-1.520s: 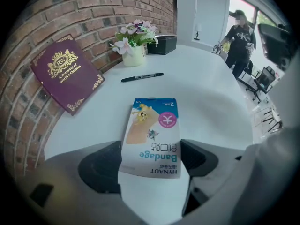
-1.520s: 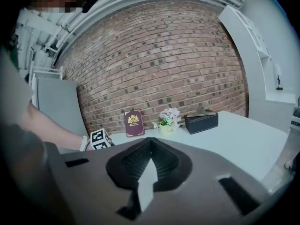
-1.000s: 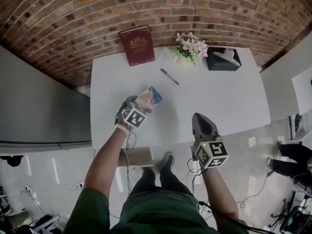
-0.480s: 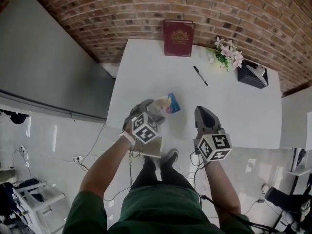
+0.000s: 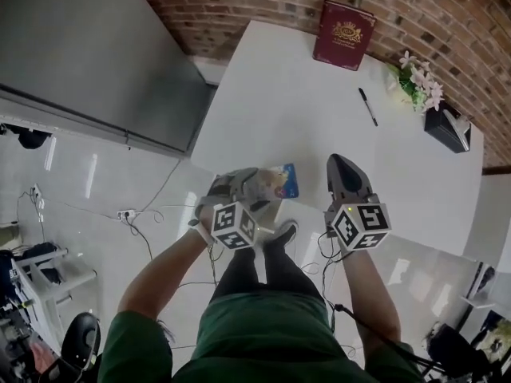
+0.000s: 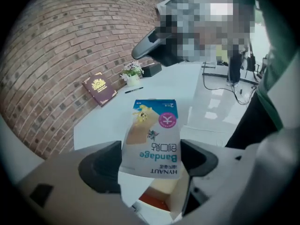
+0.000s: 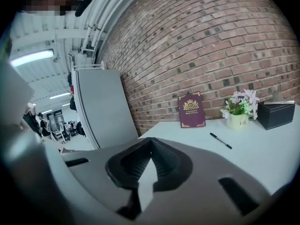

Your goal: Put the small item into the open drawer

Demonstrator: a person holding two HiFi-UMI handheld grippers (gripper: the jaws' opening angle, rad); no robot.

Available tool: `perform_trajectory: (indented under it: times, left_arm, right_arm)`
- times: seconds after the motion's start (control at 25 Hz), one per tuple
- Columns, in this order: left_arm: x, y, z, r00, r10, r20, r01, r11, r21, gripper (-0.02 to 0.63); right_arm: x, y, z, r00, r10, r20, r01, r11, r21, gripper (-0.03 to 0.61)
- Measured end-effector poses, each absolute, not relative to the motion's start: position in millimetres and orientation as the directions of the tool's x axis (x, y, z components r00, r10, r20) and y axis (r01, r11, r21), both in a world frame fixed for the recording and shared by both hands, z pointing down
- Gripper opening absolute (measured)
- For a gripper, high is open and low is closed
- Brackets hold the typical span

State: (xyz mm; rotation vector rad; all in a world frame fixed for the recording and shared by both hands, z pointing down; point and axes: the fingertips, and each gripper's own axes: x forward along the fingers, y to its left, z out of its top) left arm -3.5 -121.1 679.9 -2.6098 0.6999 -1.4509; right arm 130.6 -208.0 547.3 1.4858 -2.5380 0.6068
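The small item is a blue-and-white bandage box (image 5: pixel 281 183) (image 6: pixel 154 135). My left gripper (image 5: pixel 254 188) (image 6: pixel 152 162) is shut on its lower end and holds it over the near edge of the white table (image 5: pixel 303 110). In the left gripper view a tan open compartment (image 6: pixel 161 193) with something orange inside shows just below the box; it looks like the drawer. My right gripper (image 5: pixel 345 170) (image 7: pixel 149 149) hovers over the table's near edge to the right, shut, with nothing in it.
At the table's far side are a dark red book (image 5: pixel 345 35), a black pen (image 5: pixel 367 106), a pot of flowers (image 5: pixel 419 78) and a black box (image 5: pixel 449 128). A grey panel (image 5: pixel 88 54) stands to the left. Cables (image 5: pixel 152 230) run over the floor.
My left gripper has drawn back with the bandage box from over the table's middle to its near edge. The right gripper stayed beside it. The head view has swung left.
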Motion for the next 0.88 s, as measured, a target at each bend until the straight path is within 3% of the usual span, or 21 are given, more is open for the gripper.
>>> perform_trajectory:
  times: [0.16, 0.56, 0.88]
  left_arm:
    - [-24.9, -96.2, 694.6, 0.456, -0.407, 0.792, -0.333, -0.903, -0.272, 0.373]
    - [-36.5, -48.8, 730.0, 0.522, -0.316, 0.792, -0.138, -0.948, -0.288, 0.373]
    - [-61.7, -41.6, 791.8, 0.483, -0.274, 0.832, -0.067, -0.959, -0.277, 0.373]
  right_arm:
    - [117.7, -204.6, 553.2, -0.496, -0.803, 0.331, -0.865, 0.422, -0.271, 0.003]
    - [104.6, -187.8, 565.6, -0.421, -0.83, 0.366, -0.904, 0.349, -0.247, 0.003]
    - [108.5, -168.3, 586.1, -0.367, -0.843, 0.393, -0.925, 0.289, -0.245, 0.003]
